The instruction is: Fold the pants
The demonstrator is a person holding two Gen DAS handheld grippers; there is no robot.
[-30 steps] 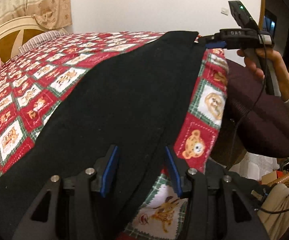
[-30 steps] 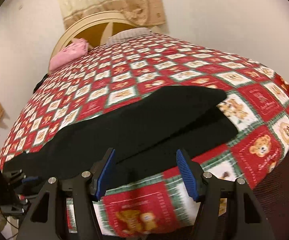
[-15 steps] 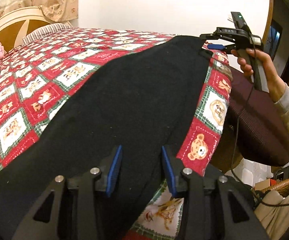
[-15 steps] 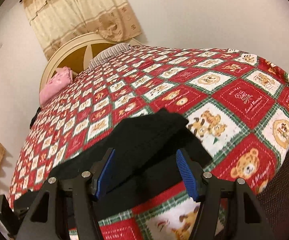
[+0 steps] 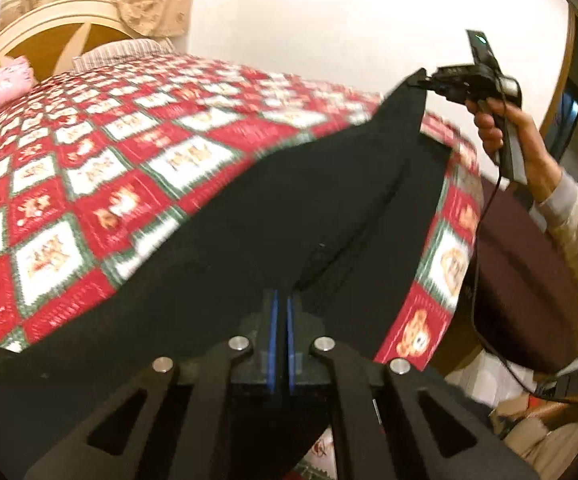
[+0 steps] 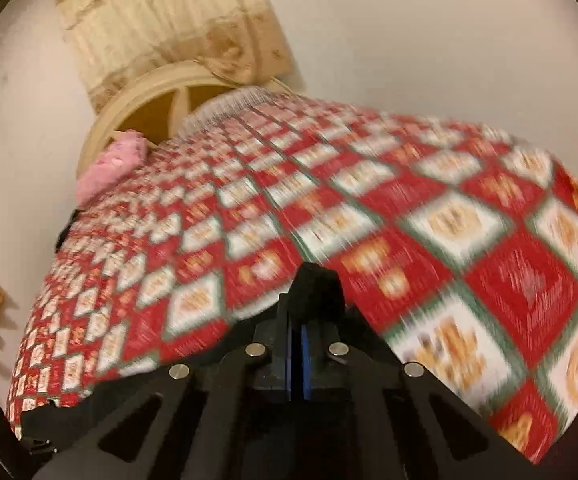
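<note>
Black pants (image 5: 257, 240) lie stretched along the near edge of a bed with a red, white and green bear-print quilt (image 5: 89, 168). My left gripper (image 5: 280, 300) is shut on the near edge of the pants. My right gripper (image 5: 425, 82), seen far right in the left wrist view, is shut on the far corner of the pants and lifts it into a peak. In the right wrist view the right gripper (image 6: 297, 320) pinches a fold of the black pants (image 6: 315, 284) above the quilt (image 6: 409, 216).
A pink pillow (image 6: 109, 168) and a striped pillow (image 5: 121, 52) lie at the cream wooden headboard (image 5: 49, 24). A curtain (image 6: 161, 20) hangs behind. A dark maroon seat (image 5: 521, 280) stands beside the bed's right edge. A cable (image 5: 485, 240) hangs from the right gripper.
Both grippers have closed from open onto the pants. The right gripper has lifted its corner upward, and the cloth now rises in a peak.
</note>
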